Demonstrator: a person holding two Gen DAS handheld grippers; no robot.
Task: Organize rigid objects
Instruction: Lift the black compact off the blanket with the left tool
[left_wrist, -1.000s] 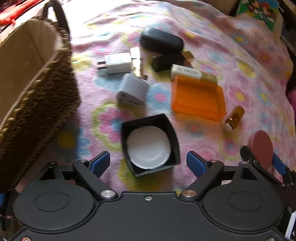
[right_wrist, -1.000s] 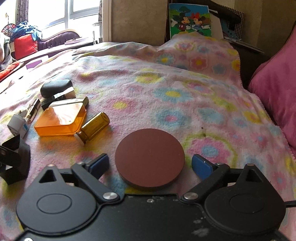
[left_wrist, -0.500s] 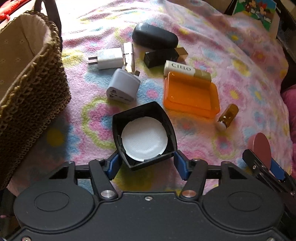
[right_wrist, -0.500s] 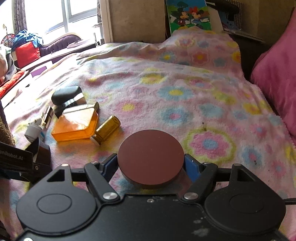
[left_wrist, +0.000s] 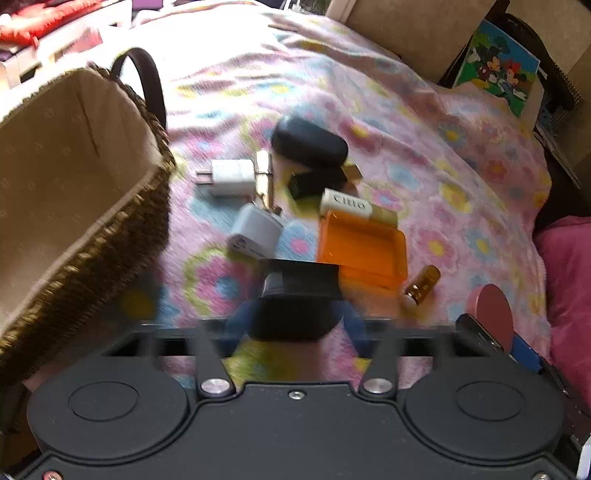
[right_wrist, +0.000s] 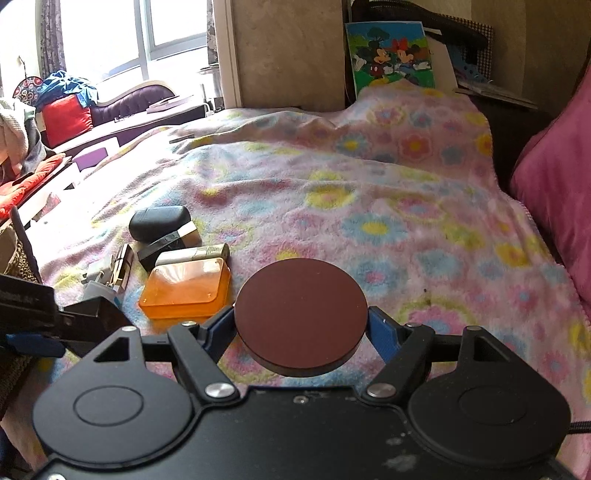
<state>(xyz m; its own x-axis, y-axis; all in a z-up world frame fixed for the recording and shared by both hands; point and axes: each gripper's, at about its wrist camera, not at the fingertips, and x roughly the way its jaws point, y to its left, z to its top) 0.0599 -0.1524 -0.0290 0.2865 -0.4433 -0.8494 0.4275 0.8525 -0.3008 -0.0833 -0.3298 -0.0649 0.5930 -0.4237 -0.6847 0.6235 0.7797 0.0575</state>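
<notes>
Across the bed, a flowered blanket (right_wrist: 388, 206) carries everything, and the wicker basket (left_wrist: 92, 236) stands at its left edge with its mouth open, likely the place meant for the loose items. Between basket and pink pillow (right_wrist: 554, 192) the small hard things lie bunched together, within reach of both hands.

Propped against the wall behind the bed is a cartoon-mouse picture (right_wrist: 391, 55); no words on it can be read.

Held by the right gripper (right_wrist: 301, 325), its fingers pressing on opposite edges, the brown disc (right_wrist: 301, 317) hangs flat, clear of the blanket. Beside it lies the orange box (right_wrist: 184, 288), touching a white tube (left_wrist: 345, 203) marked "CIELO", the one clear label.

Clamped tight in the left gripper (left_wrist: 291, 321) is the black box (left_wrist: 299, 284), blurred and tilted so its inside no longer faces the camera; lifting by the walls suits its open top. Around these lie a black case (left_wrist: 310, 142), two white plug adapters (left_wrist: 232, 177), and a small amber bottle (left_wrist: 423, 284).
</notes>
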